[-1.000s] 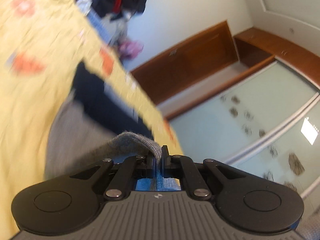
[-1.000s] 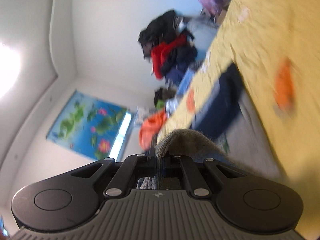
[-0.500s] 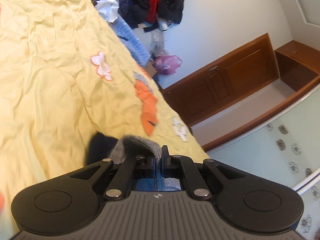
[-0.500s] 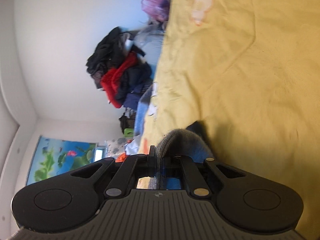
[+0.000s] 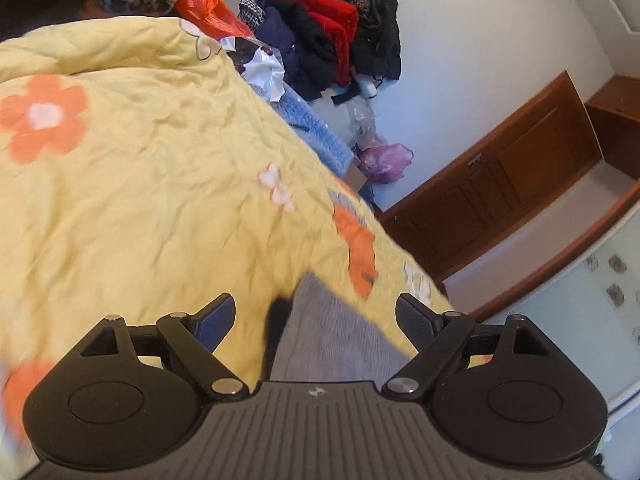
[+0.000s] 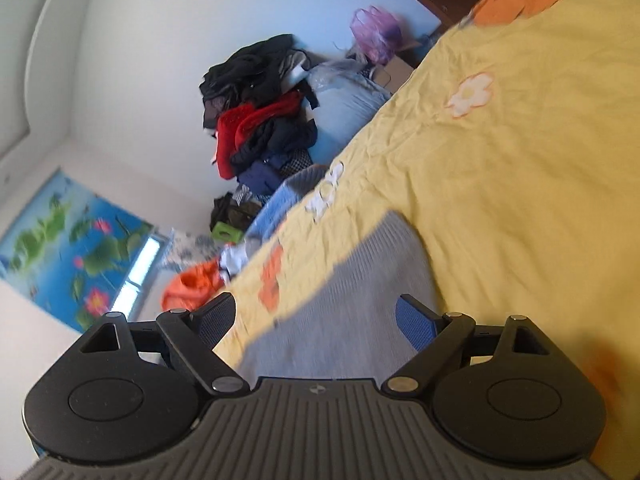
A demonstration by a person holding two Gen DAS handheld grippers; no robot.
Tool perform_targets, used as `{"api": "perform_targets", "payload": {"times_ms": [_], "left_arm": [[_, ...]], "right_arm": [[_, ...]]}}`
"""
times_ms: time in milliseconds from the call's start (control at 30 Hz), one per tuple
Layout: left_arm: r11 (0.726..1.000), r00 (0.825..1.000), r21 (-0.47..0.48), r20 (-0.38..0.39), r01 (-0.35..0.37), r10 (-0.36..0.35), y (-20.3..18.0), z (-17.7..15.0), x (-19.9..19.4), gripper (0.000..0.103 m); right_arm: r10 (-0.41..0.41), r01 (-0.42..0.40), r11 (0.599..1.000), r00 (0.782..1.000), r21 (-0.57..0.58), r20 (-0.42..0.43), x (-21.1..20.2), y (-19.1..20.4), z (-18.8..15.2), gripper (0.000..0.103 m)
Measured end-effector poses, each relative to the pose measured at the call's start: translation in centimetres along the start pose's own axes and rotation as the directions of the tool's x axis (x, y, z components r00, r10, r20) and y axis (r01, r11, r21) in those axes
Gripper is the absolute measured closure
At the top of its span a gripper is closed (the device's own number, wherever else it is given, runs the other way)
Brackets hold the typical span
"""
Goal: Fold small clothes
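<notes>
A small grey knit garment [image 5: 332, 340] lies flat on the yellow flowered bedspread [image 5: 140, 200], with a dark patch at its left edge. My left gripper [image 5: 316, 320] is open just above it, fingers spread to either side and holding nothing. In the right wrist view the same grey garment [image 6: 352, 300] lies on the bedspread [image 6: 520, 180], and my right gripper [image 6: 316, 320] is open over it, with nothing between its fingers. The garment's near part is hidden under both gripper bodies.
A heap of red, black and navy clothes [image 5: 332, 32] sits past the bed's far edge against the white wall. A pink bag [image 5: 384, 160], a wooden cabinet [image 5: 500, 184] and an orange bag [image 6: 192, 284] stand beside the bed. The bed edge runs close to the garment.
Both grippers were shut on the grey garment's edge a moment ago. Now both have opened and let go, and the garment lies flat on the bedspread.
</notes>
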State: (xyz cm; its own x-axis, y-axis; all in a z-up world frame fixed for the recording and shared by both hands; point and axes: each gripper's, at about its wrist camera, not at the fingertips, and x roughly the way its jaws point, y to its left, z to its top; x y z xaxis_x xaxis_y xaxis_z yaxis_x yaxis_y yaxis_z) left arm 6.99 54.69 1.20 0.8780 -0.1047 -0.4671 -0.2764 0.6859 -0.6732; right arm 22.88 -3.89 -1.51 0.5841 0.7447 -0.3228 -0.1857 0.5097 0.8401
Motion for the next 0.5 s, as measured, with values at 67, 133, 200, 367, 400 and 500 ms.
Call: {"api": "perform_targets", "payload": {"times_ms": [67, 133, 200, 367, 400, 500], "left_arm": [[1.000, 1.000, -0.025, -0.013, 0.003, -0.004, 0.5, -2.9, -2.7, 0.015], [0.996, 0.999, -0.086, -0.039, 0.026, -0.030, 1.5, -5.9, -4.5, 0.015], [0.987, 0.997, -0.154, -0.060, 0.041, -0.051, 2.7, -8.6, -5.7, 0.015], [0.963, 0.993, -0.266, -0.088, 0.049, -0.075, 4.2, -12.4, -6.5, 0.015], [0.961, 0.994, -0.269, -0.071, 0.063, -0.085, 4.2, -12.6, -6.5, 0.015], [0.954, 0.994, -0.288, -0.038, 0.088, -0.103, 3.9, -12.9, -5.9, 0.013]], "right_arm": [[-0.030, 0.030, 1.000, 1.000, -0.002, 0.001, -3.2, -0.4, -2.7, 0.016], [-0.065, 0.065, 0.998, 0.998, 0.019, -0.005, -6.0, -1.4, -5.3, 0.016], [-0.109, 0.109, 0.994, 0.994, 0.030, -0.008, -7.3, -2.0, -7.4, 0.016], [-0.162, 0.163, 0.986, 0.987, 0.031, -0.023, -7.2, -2.2, -10.5, 0.017], [-0.148, 0.148, 0.988, 0.989, 0.033, -0.022, -6.7, -2.0, -10.6, 0.017], [-0.144, 0.144, 0.989, 0.990, 0.038, -0.013, -4.7, -1.6, -10.9, 0.018]]}}
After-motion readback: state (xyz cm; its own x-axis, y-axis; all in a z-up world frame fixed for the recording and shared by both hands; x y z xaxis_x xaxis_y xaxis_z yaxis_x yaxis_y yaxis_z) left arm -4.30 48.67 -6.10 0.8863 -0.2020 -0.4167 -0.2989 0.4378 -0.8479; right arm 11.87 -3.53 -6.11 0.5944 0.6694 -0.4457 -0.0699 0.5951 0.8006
